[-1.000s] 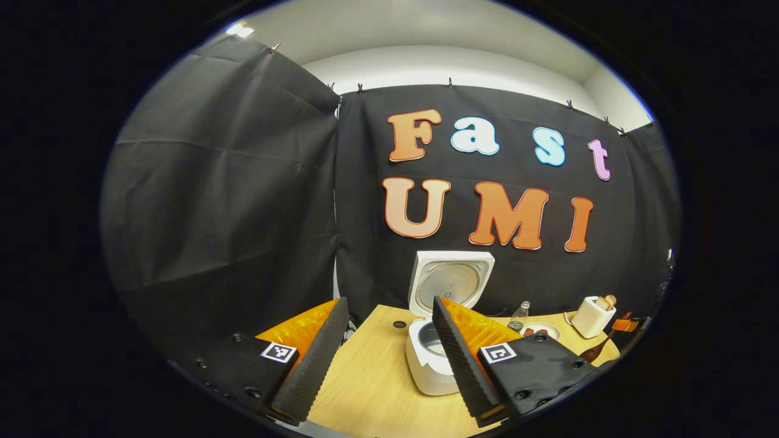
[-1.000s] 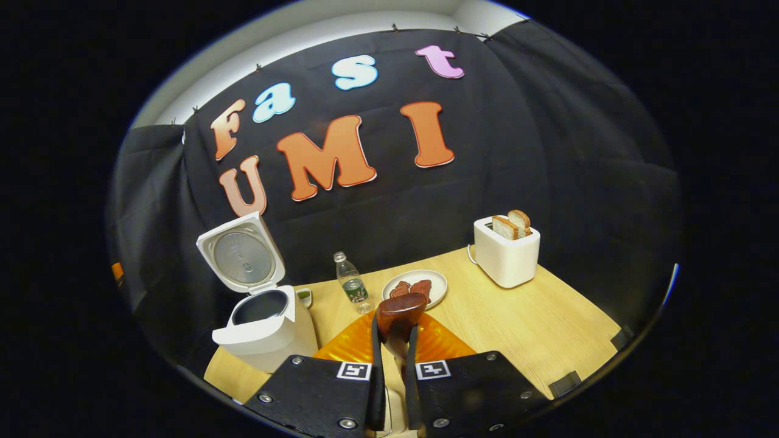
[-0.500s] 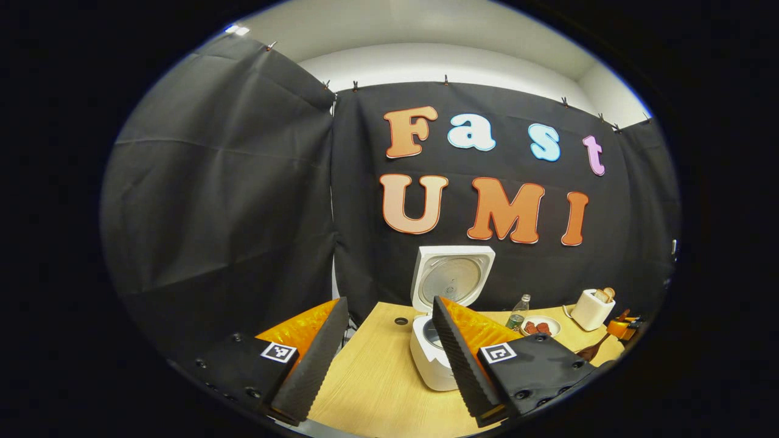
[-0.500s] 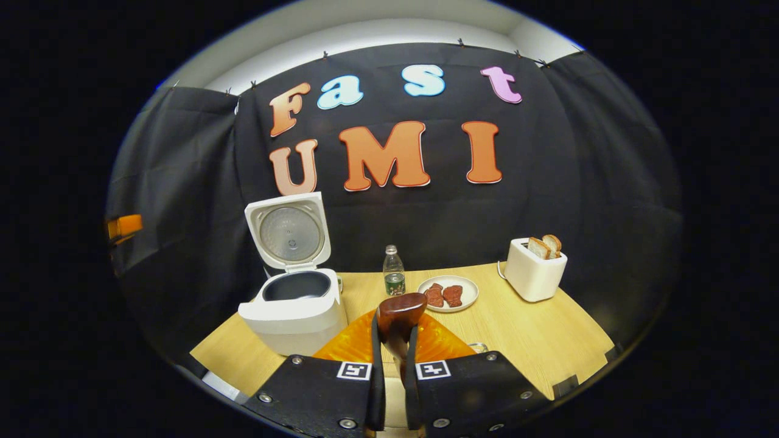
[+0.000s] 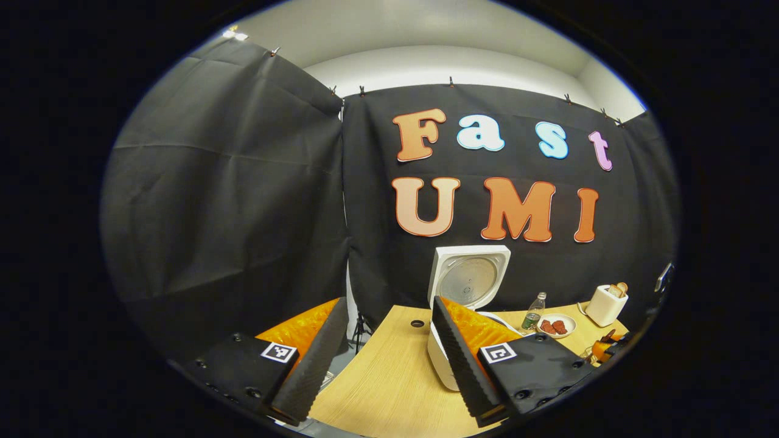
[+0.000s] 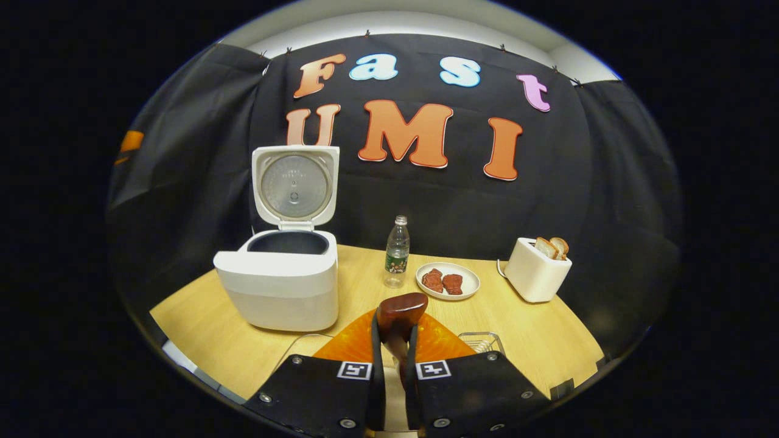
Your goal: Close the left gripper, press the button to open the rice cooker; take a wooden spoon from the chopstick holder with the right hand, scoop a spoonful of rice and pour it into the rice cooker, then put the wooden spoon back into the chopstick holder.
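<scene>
Rice cooker (image 6: 277,286) stands on the wooden table (image 6: 535,334) with its lid (image 6: 296,185) swung up and upright behind the pot opening, whose dark inside shows from the right gripper view. Just to its right on the table stand a small water bottle (image 6: 397,252), then a white plate (image 6: 448,281) with two dark red pieces on it, then a white toaster (image 6: 537,270) with two slices of bread sticking out of the top. These lie in a loose row, each apart from the next.

The right gripper (image 6: 389,359) has its two fingers pressed together on the handle of the wooden spoon (image 6: 398,313), pinching it from both sides; the spoon's rounded brown bowl rises just above the fingertips, in front of the plate. Whether the bowl holds any rice cannot be told. A wire rack (image 6: 481,342) sits on the table just to the right of the gripper's fingers; what it holds is too small to make out.

In the left gripper view, the left gripper (image 5: 389,359) has its fingers spread wide apart with nothing between them, over the near left part of the table. The cooker (image 5: 441,365) is partly hidden behind its right finger, with the raised lid (image 5: 468,283) showing above. Farther right in that view are the bottle (image 5: 534,312), the plate (image 5: 557,326) and the toaster (image 5: 607,305), small and near the edge of the table.
</scene>
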{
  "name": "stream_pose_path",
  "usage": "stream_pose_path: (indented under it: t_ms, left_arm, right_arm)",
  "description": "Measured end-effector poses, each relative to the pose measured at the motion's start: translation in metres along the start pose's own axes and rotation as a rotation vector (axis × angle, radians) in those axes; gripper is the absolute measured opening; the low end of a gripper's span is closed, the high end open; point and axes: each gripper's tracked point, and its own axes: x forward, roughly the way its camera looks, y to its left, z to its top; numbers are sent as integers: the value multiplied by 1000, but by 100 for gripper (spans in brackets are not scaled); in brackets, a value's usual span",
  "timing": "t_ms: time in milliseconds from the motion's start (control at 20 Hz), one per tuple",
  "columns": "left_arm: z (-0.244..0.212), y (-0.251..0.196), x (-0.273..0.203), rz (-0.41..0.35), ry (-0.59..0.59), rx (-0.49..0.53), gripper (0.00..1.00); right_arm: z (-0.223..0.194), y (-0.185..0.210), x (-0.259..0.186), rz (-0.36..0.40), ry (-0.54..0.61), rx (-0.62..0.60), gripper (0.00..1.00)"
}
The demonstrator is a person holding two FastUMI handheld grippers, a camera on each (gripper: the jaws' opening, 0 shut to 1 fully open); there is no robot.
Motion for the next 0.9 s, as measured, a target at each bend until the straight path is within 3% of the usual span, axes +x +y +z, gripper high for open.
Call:
stream_pose_path:
  t_ms: [350,550,750,900]
  left_arm:
    - [-6,-1,4,0,17,49,96]
    - [-12,1,6,4,32,48,94]
    - [-16,5,4,10,37,51,94]
    - [-21,4,7,9,45,37,94]
  right_arm:
    - [-23,8,23,-24,3,113,12]
    - [-33,32,29,38,55,294,12]
    - [-36,32,31,56,85,426,13]
    - [-39,25,32,68,104,598,12]
